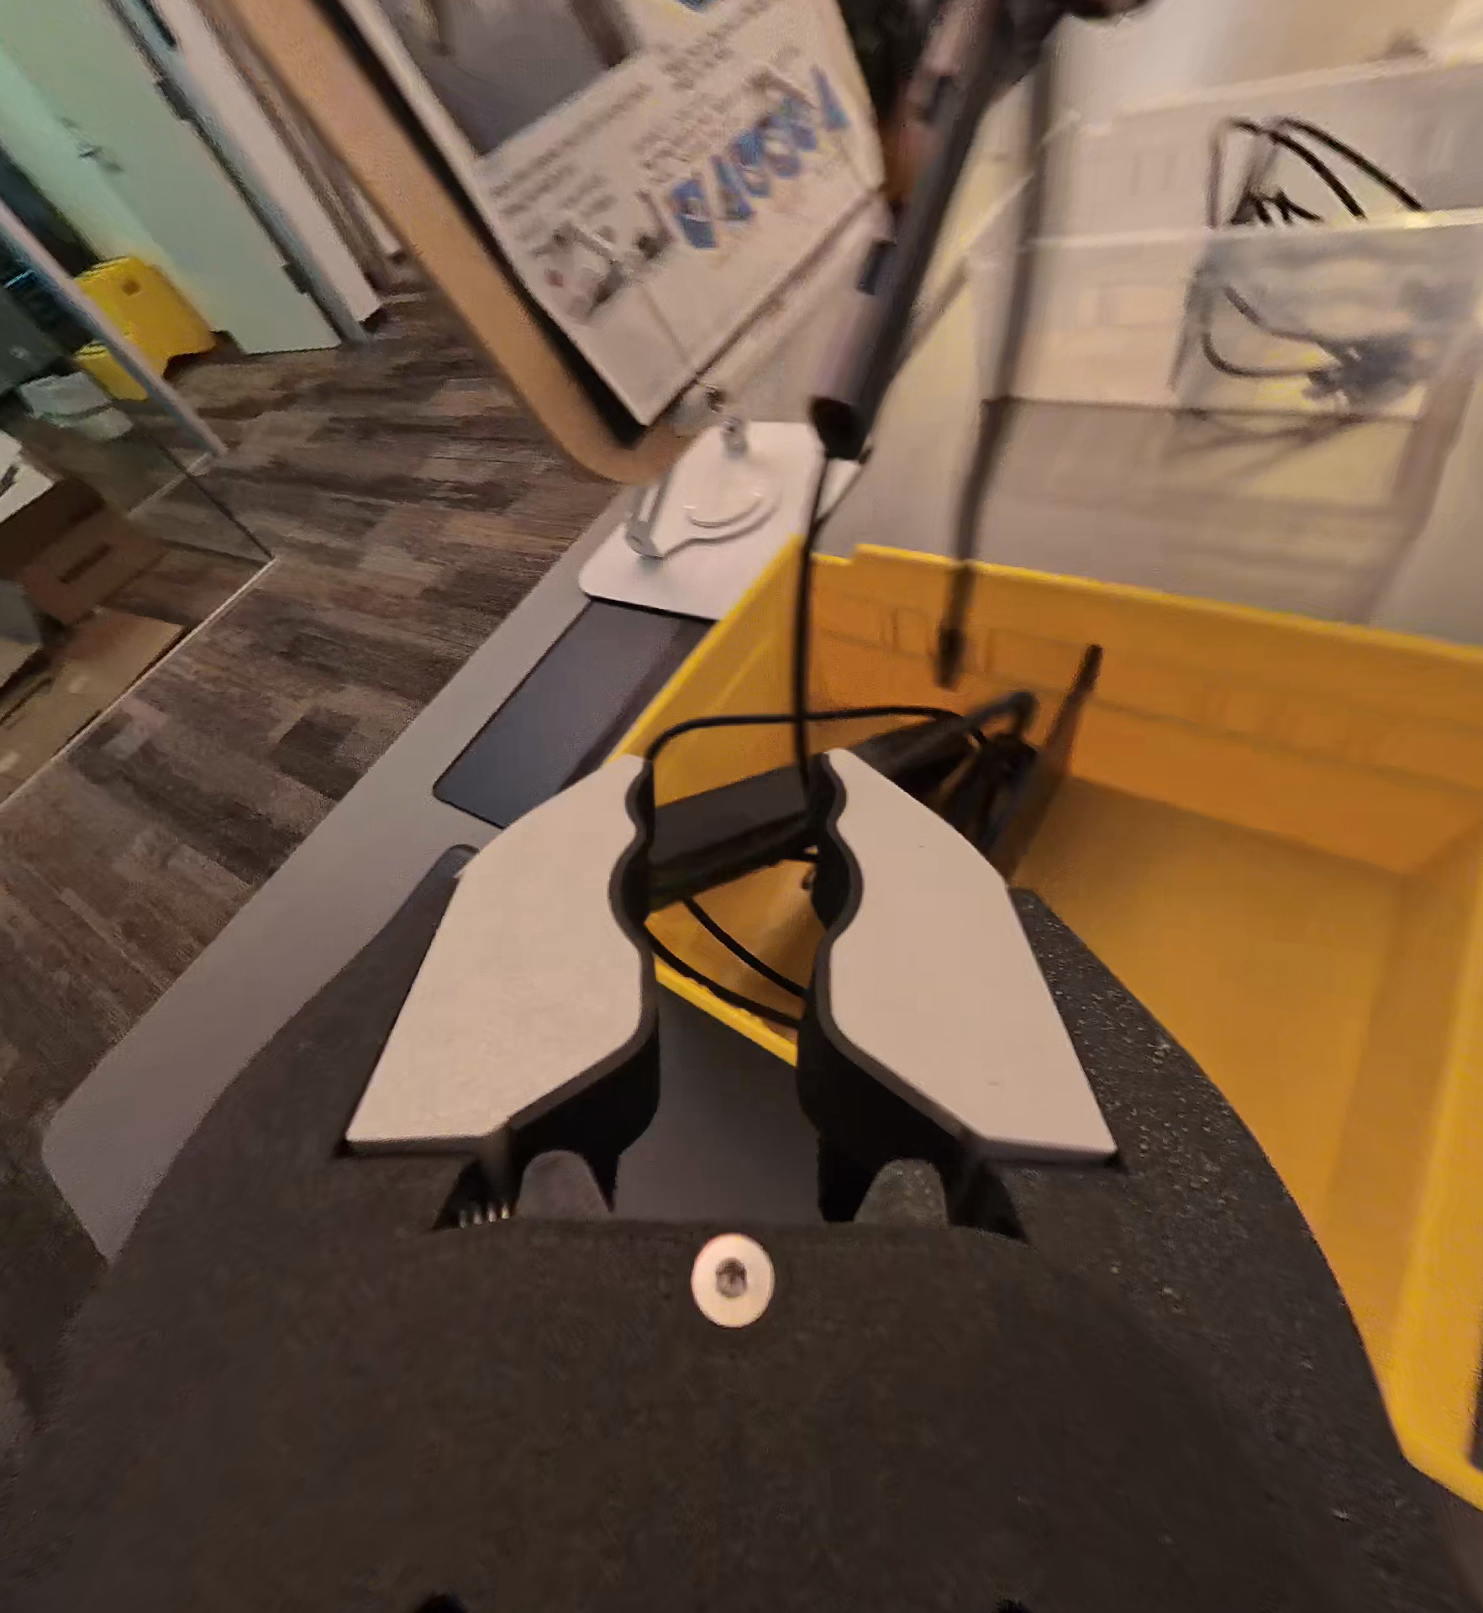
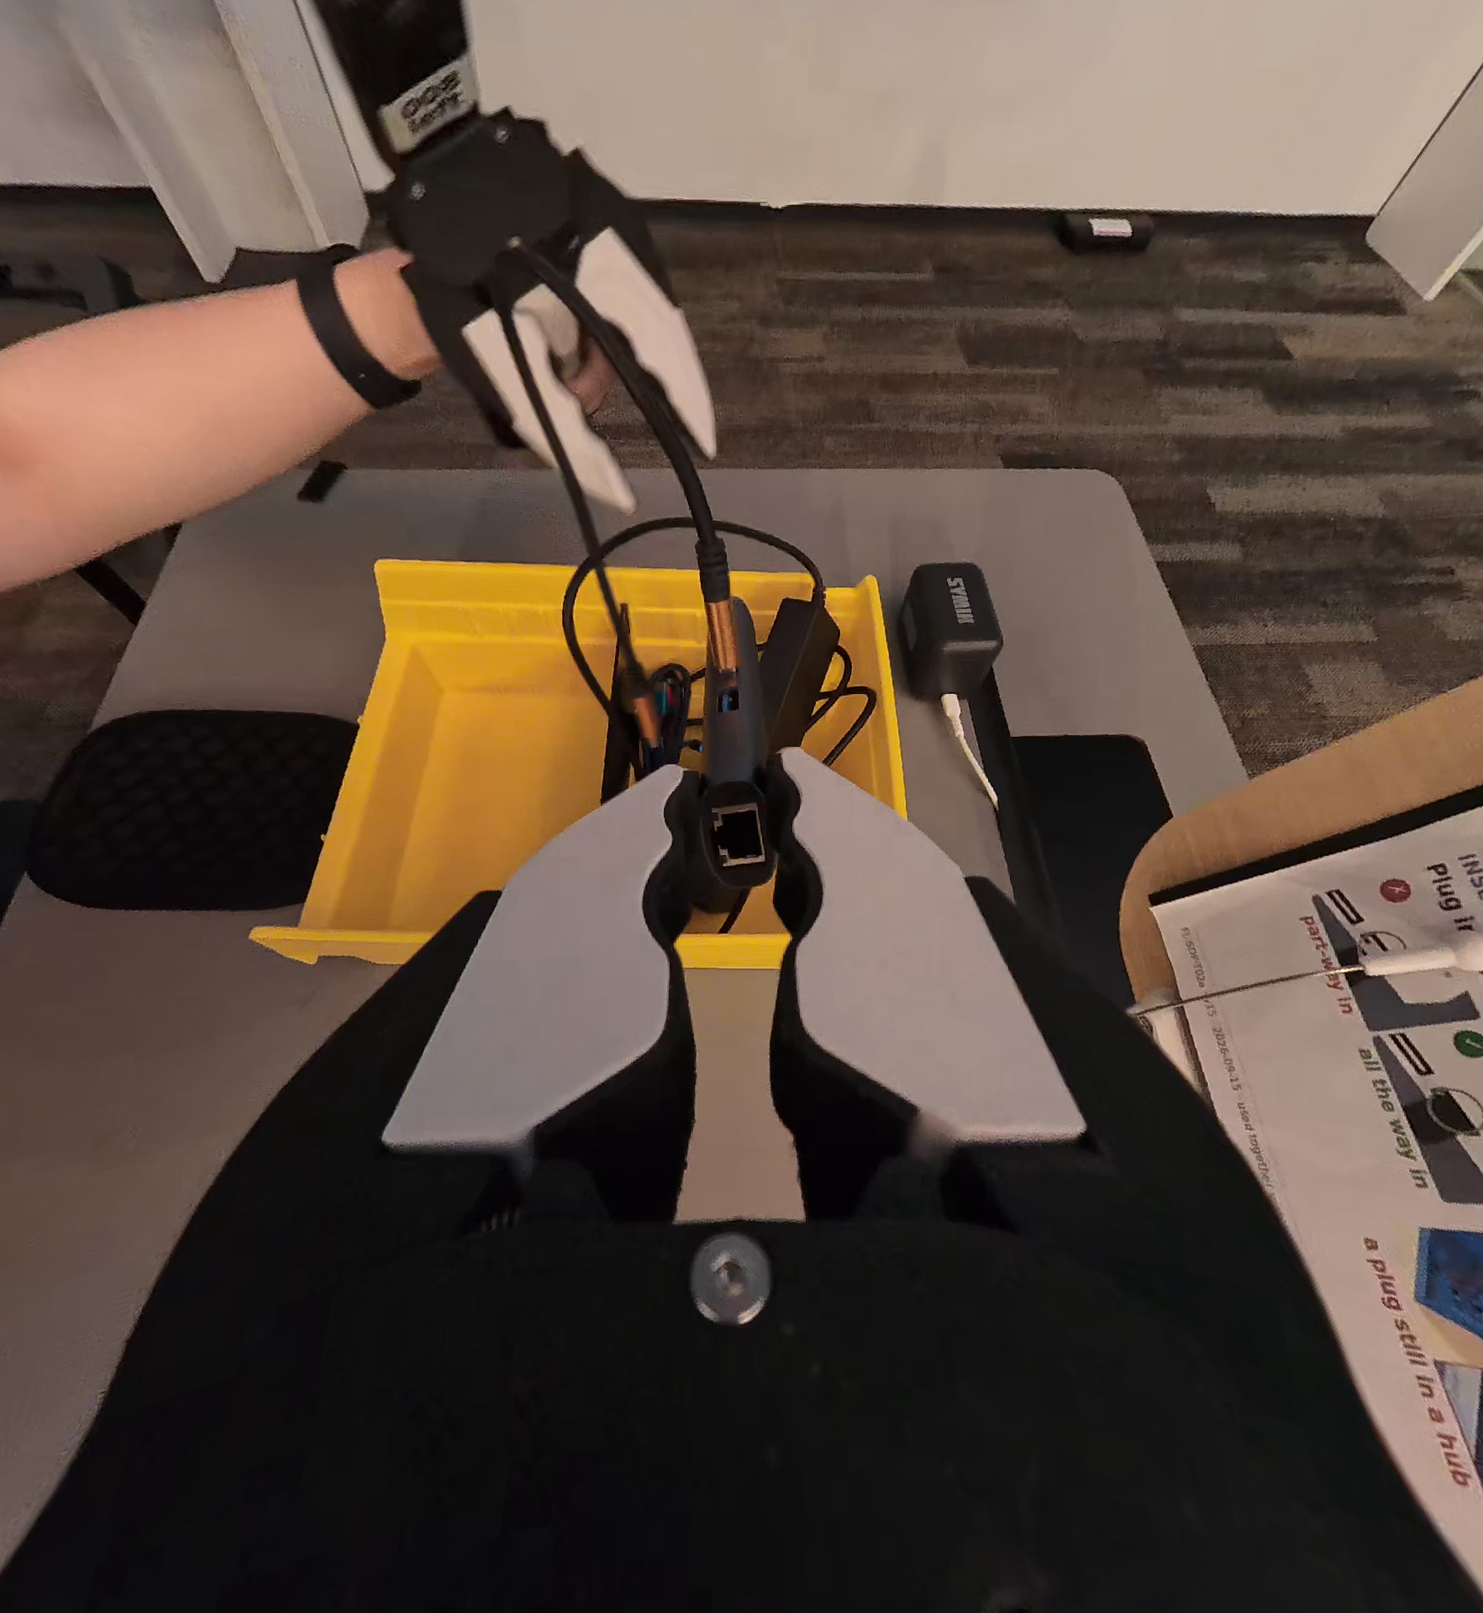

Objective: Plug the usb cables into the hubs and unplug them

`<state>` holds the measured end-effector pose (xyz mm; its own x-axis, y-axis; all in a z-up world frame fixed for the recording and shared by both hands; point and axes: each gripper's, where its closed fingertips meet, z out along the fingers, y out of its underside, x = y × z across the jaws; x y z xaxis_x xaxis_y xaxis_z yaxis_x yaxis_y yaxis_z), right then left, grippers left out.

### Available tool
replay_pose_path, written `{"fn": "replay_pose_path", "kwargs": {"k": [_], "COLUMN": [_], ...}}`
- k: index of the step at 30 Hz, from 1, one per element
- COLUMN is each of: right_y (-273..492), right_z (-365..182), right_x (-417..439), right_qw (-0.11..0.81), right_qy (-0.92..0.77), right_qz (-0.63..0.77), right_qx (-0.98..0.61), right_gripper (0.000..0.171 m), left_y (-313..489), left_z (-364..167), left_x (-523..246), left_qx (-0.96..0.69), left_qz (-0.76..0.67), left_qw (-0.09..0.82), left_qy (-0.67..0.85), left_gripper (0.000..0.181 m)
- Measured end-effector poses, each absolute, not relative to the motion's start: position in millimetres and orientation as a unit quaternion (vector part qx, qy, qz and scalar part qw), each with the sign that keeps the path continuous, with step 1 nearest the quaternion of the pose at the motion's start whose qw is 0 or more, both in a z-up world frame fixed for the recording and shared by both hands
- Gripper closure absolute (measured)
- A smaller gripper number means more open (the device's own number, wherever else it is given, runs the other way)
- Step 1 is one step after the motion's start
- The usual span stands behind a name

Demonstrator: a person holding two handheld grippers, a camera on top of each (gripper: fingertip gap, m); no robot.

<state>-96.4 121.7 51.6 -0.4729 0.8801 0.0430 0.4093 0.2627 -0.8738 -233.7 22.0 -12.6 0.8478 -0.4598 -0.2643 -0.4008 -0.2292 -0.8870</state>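
A grey table [image 2: 1026, 559] stands on patterned carpet [image 2: 1157, 349]. 1 yellow bin [image 2: 458, 759] holds cables; right gripper [image 2: 731, 829] clamps 1 hub [image 2: 733, 838]; left gripper [image 1: 733, 777] gapes, released.

Beyond the jaws, patchwork grey-brown carpet floor [image 2: 1113, 349] meeting a plain white wall [image 2: 938, 87]; beneath them, a grey rounded-corner table [image 2: 1069, 559]; left, glass partition [image 1: 65, 419].
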Motion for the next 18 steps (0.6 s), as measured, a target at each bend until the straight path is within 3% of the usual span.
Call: {"fn": "replay_pose_path", "kwargs": {"k": [4, 7, 10, 18], "right_y": [118, 119, 121, 123], "right_z": [41, 35, 34, 30], "right_x": [-98, -101, -102, -101], "right_qw": [0.277, 0.277, 0.279, 0.284], "right_qy": [-0.762, -0.769, -0.769, -0.772], "right_qz": [0.406, 0.391, 0.389, 0.395], "right_qx": [-0.423, -0.424, -0.424, -0.41], "right_gripper": [0.155, 0.155, 0.155, 0.155], "left_y": [53, 64, 76, 104], "left_z": [5, 7, -10, -19], "left_x": [-233, -194, -170, -151], "left_qx": [-0.765, -0.746, -0.753, -0.739], "left_qz": [-0.049, -0.118, -0.101, -0.091], "left_qw": [0.583, 0.562, 0.521, 0.541], "left_qy": [0.269, 0.337, 0.388, 0.39], "left_gripper": [0.166, 0.156, 0.148, 0.153]}}
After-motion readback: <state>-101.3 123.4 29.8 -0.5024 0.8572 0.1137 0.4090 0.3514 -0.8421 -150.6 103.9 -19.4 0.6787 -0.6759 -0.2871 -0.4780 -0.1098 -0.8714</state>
